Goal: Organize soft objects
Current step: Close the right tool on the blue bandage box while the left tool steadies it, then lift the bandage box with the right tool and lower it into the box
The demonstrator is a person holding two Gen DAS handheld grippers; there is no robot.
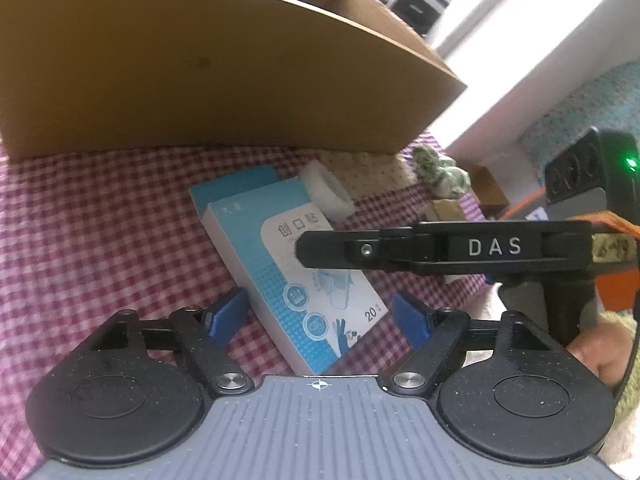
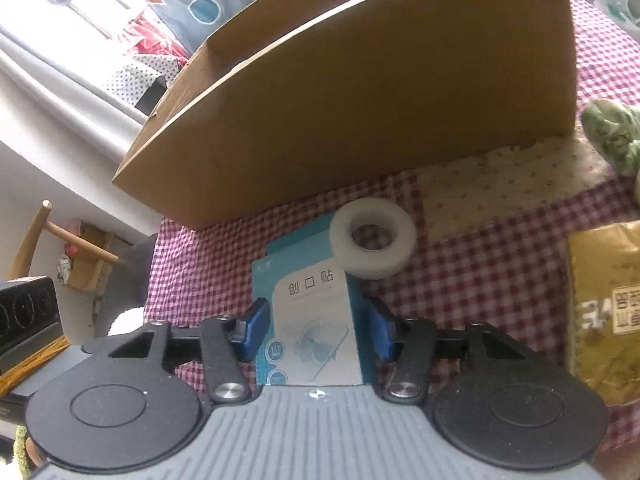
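Observation:
A blue and white plaster box (image 1: 296,276) lies on the checked cloth in front of a cardboard box (image 1: 208,64). My left gripper (image 1: 320,316) is open, its blue pads either side of the plaster box's near end. My right gripper (image 2: 318,330) straddles the same box (image 2: 312,320), its blue pads close to both sides; I cannot tell whether they touch. It reaches in from the right in the left wrist view (image 1: 320,248). A white tape roll (image 2: 374,242) rests at the box's far end. A green and white soft toy (image 2: 616,132) lies at the right.
The large open cardboard box (image 2: 360,100) stands upright just behind the objects. A yellow-brown packet (image 2: 608,320) lies at the right on the red-checked cloth (image 2: 480,280). A cream patterned cloth (image 2: 500,184) lies beside the cardboard box. The bed's edge drops off at the left.

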